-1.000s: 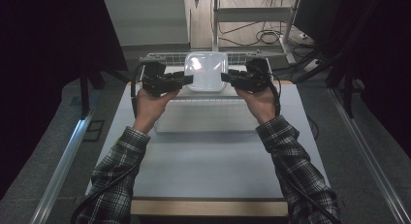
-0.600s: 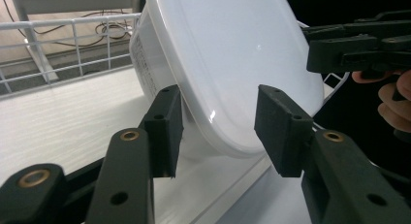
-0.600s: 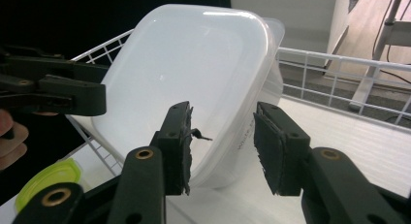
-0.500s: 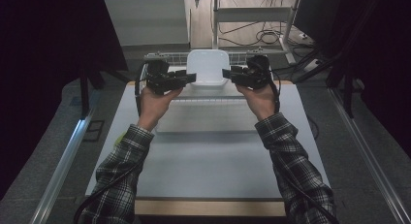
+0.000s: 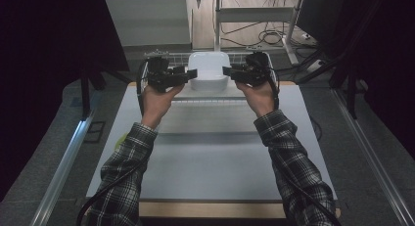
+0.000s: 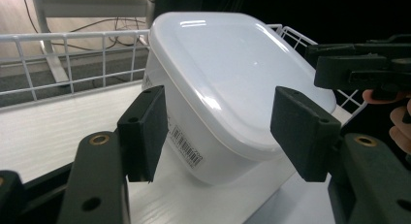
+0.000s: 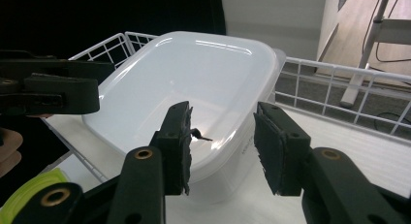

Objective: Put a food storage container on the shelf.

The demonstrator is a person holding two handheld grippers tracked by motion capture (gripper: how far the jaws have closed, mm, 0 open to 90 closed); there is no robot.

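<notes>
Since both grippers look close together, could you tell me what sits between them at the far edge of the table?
The white lidded container stands between the left gripper and right gripper, beside a wire rack; the high view shows this.

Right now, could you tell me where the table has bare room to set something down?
The near white table, between the two plaid sleeves, is bare. The far edge is crowded: the white tub in the wire basket, flanked by the left gripper and right gripper.

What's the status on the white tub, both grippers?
Left gripper open, jaws just widened, off the white tub. Right gripper open at its near corner, no contact. Tub sits in wire basket; nothing blocking.
</notes>
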